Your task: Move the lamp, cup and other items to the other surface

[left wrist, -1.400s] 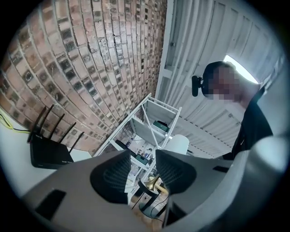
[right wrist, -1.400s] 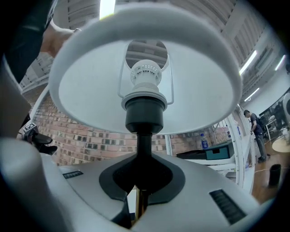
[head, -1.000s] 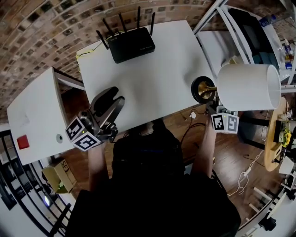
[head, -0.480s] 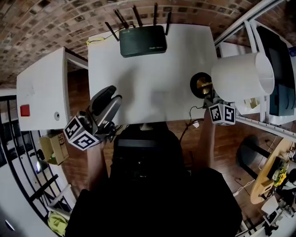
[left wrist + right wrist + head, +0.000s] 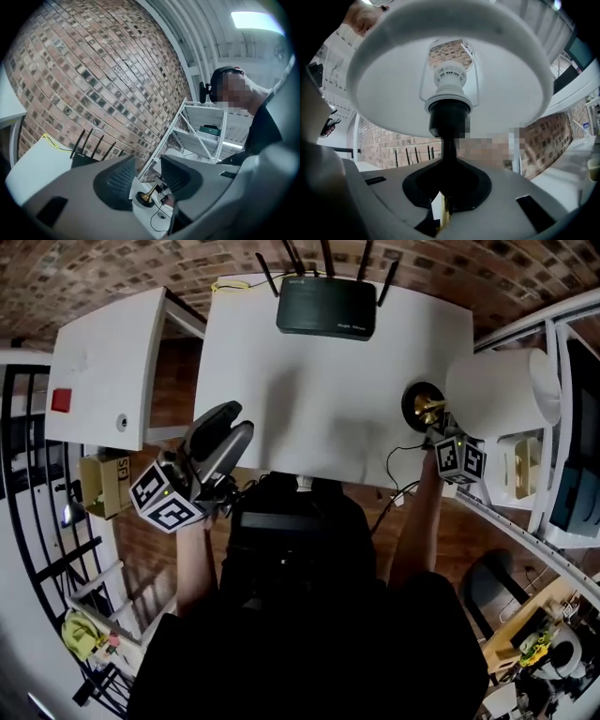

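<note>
Standing at the far left of the head view, a white side cabinet (image 5: 112, 362) bears a small red square (image 5: 61, 400). Just right of it, the left gripper (image 5: 147, 176) hangs at the front left edge of the white table (image 5: 319, 409), its jaws spread with nothing between them. A black router (image 5: 325, 307) with four antennas sits at the table's far edge. Further right, the lamp (image 5: 502, 395) is at the table's right side, its black base (image 5: 417, 404) near the front corner and its white shade reaching past the edge. The right gripper (image 5: 443, 208) has its jaws clamped on the lamp's brass stem (image 5: 433, 412), just above the base.
</note>
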Demonstrator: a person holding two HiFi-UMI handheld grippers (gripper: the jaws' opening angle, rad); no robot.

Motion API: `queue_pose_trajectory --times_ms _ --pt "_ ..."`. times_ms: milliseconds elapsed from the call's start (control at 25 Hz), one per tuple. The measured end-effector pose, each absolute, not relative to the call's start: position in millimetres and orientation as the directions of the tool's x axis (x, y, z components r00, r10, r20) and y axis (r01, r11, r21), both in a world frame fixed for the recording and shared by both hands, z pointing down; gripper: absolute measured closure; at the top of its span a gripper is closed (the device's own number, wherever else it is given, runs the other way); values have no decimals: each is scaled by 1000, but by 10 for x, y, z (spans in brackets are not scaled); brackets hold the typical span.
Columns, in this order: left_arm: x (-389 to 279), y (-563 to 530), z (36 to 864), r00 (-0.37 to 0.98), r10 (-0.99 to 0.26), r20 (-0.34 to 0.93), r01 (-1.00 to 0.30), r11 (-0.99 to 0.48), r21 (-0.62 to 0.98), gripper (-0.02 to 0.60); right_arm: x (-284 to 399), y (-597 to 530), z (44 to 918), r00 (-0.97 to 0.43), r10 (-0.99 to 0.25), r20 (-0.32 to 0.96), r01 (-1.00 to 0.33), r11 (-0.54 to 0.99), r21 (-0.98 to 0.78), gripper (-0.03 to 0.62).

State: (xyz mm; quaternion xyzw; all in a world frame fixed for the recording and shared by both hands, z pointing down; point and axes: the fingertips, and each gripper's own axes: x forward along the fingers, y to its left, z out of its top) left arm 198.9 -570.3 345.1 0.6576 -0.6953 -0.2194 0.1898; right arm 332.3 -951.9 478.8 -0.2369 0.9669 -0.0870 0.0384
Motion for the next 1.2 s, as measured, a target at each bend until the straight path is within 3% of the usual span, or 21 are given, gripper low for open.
queue_pose_trajectory --times_ms 480,1200 --pt "1914 -5606 3502 -128 -992 -14 -825 99 557 417 3014 -9492 5108 -900 -435 10 -431 889 -152 545" --pt "1931 -5796 3518 -87 -996 -15 -825 64 562 417 3036 -9247 5204 -908 -420 7 -411 886 -215 520"
